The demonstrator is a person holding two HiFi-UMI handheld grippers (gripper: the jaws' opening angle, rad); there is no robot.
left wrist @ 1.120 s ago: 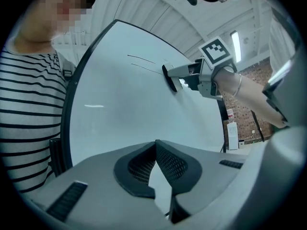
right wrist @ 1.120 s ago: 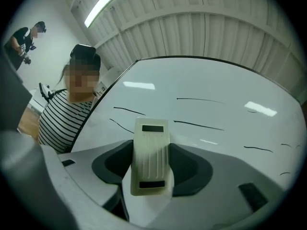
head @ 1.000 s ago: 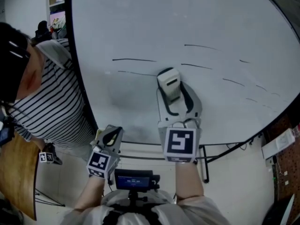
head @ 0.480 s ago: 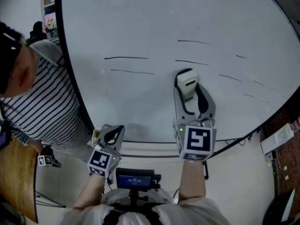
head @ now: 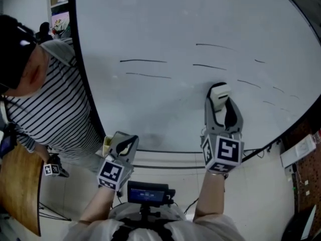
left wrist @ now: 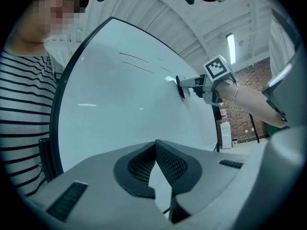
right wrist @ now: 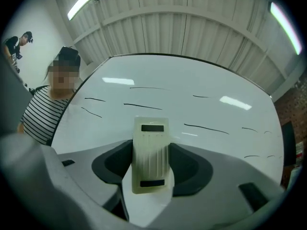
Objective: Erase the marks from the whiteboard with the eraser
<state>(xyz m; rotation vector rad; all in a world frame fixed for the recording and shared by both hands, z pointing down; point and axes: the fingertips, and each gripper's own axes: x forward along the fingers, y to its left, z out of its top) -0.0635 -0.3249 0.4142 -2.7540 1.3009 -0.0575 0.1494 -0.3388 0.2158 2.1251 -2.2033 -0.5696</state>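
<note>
Far left, head view: person in striped shirt point(head: 55, 104) stands at the whiteboard point(head: 175, 19)'s left edge, v. close to its dark frame; can't tell if touching. Below them, a curved wooden bench top point(head: 21, 185) shows at the edge of view.

L gripper point(head: 124, 145) is held low, just under the board's bottom-left corner, apart from it. In the left gripper view its fingers point(left wrist: 136, 169) are together w/ tips meeting and nothing btwn them. Its marker cube point(head: 111, 174) faces the head cam.

Low centre: small screen unit point(head: 147, 193), near the wearer's chest, btwn the two forearms.

The board is big and white and fills most of the head view. Thin black marks point(head: 143, 61): two roughly parallel lines left of centre, two more right of centre, then shorter dashes toward the right edge.

R gripper point(head: 220, 103) is up at the board's lower right, fingers clamped on the eraser point(head: 219, 92). In the right gripper view the eraser is pale, ribbed and upright, w/ a dark slot near top and bottom, a finger tight on each side. It sits below the right-of-centre pair of lines and left of the short dashes, not on any line. The left gripper view shows it against the board face.

Far right: stand leg and cables point(head: 246, 158) under the board's lower edge, then brick wall point(head: 307, 132).
</note>
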